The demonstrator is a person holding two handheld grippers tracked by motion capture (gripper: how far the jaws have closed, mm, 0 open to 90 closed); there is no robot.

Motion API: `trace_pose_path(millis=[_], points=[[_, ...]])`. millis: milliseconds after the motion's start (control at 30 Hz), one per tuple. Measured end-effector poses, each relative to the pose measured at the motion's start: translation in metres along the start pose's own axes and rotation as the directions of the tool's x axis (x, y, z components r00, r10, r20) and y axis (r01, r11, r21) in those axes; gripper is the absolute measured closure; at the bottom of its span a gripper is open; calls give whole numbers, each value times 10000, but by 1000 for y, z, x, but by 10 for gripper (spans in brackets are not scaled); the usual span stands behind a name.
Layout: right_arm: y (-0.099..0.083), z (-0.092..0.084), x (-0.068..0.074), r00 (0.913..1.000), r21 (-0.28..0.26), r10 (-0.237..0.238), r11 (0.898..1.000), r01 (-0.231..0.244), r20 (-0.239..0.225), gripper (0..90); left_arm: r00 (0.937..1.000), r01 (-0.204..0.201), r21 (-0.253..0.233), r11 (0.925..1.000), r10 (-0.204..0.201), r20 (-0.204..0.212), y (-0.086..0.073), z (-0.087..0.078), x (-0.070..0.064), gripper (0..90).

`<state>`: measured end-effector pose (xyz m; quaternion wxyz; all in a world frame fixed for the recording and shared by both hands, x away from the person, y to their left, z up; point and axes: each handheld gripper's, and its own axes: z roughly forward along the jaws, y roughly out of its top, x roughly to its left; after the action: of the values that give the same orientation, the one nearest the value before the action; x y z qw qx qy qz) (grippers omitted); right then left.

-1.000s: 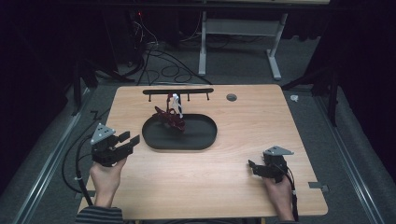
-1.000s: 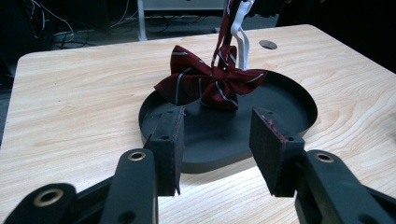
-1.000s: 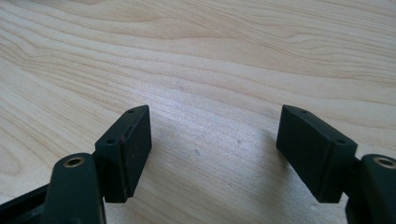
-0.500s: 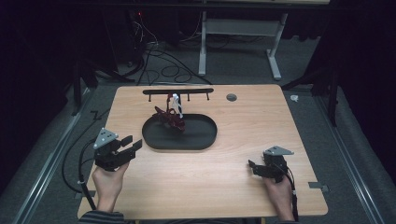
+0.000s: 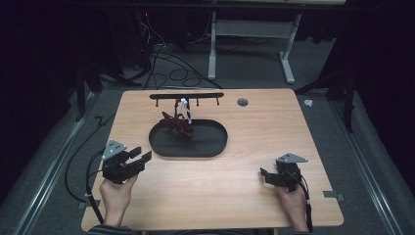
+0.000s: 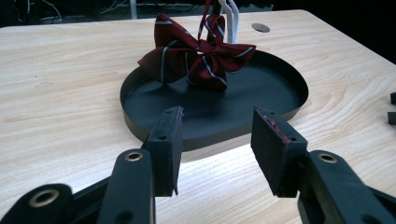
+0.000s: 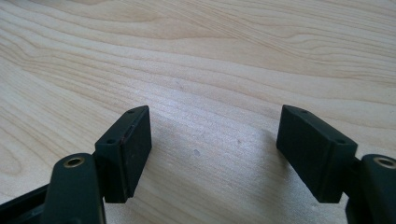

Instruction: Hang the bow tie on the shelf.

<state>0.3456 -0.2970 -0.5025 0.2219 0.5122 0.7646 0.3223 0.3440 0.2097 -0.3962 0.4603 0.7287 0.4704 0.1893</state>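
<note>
The left gripper sits at the lower left of the high view, a little lower than a second ago. Its jaws have just been opening, with nothing between them. The right gripper is spread wide over bare table, unmoved. The red striped bow tie lies in the black tray at the middle; its strap top is cut off.

From above, my forearms run off the bottom edge. My left gripper's view cuts the white hanger and the bow tie's neck strap at the top edge, so what they hang from stays unseen there. The rack is too small from above to make out its pegs. My right gripper's own body falls below its view's bottom edge.
</note>
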Motion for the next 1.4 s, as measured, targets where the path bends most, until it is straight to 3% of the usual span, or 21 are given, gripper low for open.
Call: trace_pose_path(millis=[1400], points=[[0,0,0,10000,13,-35,10000,35,11,278,9984,505,952,9942,-527,209,-40,28,0,524]])
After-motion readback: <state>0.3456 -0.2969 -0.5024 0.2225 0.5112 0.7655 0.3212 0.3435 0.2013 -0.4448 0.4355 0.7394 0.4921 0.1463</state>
